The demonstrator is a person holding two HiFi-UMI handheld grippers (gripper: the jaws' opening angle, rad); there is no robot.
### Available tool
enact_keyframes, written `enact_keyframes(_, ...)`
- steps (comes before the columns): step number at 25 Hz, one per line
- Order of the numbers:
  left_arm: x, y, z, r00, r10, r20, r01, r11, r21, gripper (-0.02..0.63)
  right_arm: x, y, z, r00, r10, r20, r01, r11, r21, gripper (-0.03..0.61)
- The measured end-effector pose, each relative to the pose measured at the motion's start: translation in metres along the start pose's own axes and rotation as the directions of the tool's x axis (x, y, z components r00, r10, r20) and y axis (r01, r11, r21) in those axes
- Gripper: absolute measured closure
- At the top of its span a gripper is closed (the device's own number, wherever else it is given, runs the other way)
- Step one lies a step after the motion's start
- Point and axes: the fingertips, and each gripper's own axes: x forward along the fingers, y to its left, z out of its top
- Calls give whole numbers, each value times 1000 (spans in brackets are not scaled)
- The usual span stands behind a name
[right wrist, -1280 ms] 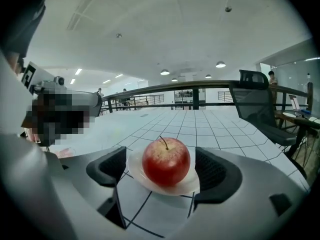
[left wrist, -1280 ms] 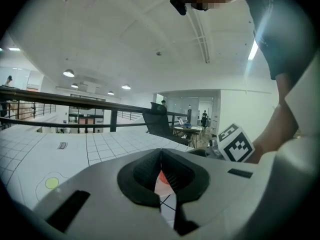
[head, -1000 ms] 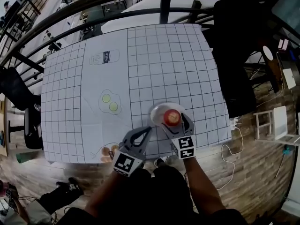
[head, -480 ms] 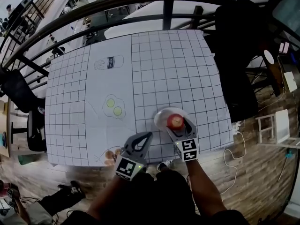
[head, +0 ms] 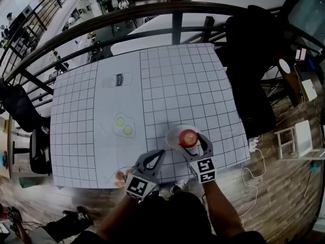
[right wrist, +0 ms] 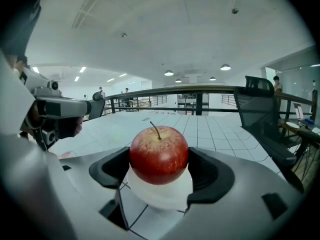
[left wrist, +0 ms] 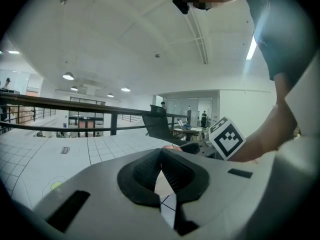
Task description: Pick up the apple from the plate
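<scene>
A red apple (head: 188, 136) (right wrist: 159, 154) sits between the pads of my right gripper (head: 191, 139) (right wrist: 159, 161), which is shut on its two sides. The apple hangs just above the white plate (head: 172, 134) (right wrist: 161, 198) at the near right of the table. My left gripper (head: 158, 154) (left wrist: 161, 153) hovers over the near table edge, left of the plate. Its jaws are shut with nothing between them.
A white gridded mat (head: 183, 80) covers the table, printed with two fried eggs (head: 123, 126) and a can (head: 116, 80). A black railing (head: 152, 14) runs along the far side. A black chair (head: 254, 60) stands at the right. The near table edge lies just below both grippers.
My right gripper has risen a little with the apple, which now stands off the plate. The left gripper has stayed where it was.
</scene>
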Motion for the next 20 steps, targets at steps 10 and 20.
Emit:
enact_keyframes(10, -1, 9, 27, 998, 6, 64, 1, 994, -109, 591, -56, 18, 93, 991, 16, 134, -4, 996, -88, 193)
enact_keyframes(20, 0, 14, 76, 988, 2, 155, 3, 1000, -30, 591, -110, 30, 154, 952, -51, 301, 83, 992, -91, 193)
